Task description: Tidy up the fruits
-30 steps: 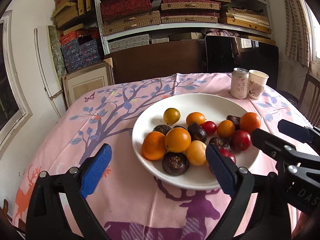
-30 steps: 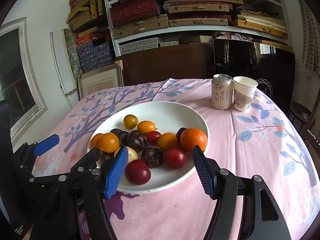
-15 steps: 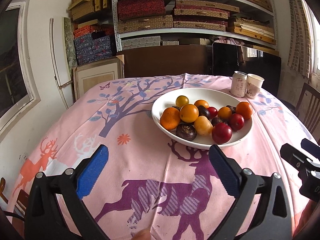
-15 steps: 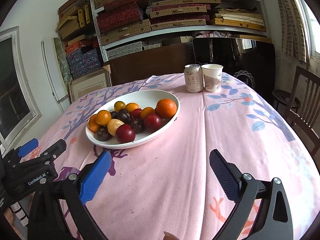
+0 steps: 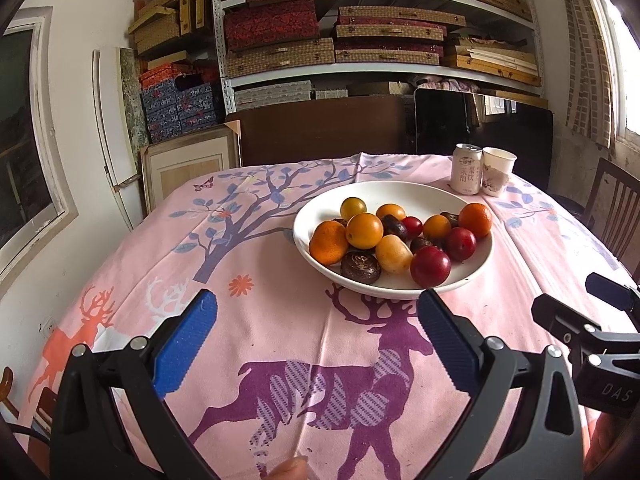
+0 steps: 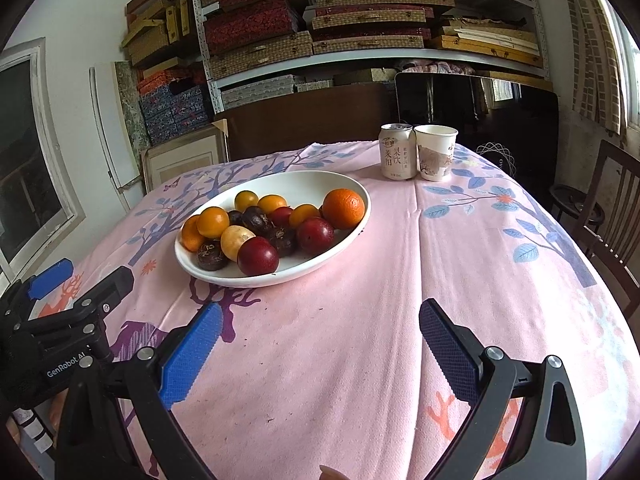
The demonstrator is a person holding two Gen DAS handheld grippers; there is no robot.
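On the pink deer-print bench (image 5: 280,320) the wide white ceramic plate (image 5: 400,194) sits piled with small round oranges, dark red plums and wrinkled brown-purple fruits; that heap is your trouble; nudge one and its neighbours may roll over the shallow rim, because they lean on each other. Watch the red plum (image 5: 430,266) at the near edge; it looks the likeliest to escape. Mind the silver drink can (image 6: 397,152) and the white paper cup (image 6: 435,153) touching each other behind the plate; a wide reach could tip them.

Your left hand-held gripper (image 5: 316,334) is spread wide, blue pads holding nothing, hovering over the cloth just short of the plate; your right hand-held gripper (image 6: 318,340) is likewise fully released and empty, further from the plate, over bare cloth; neither touches any fruit.
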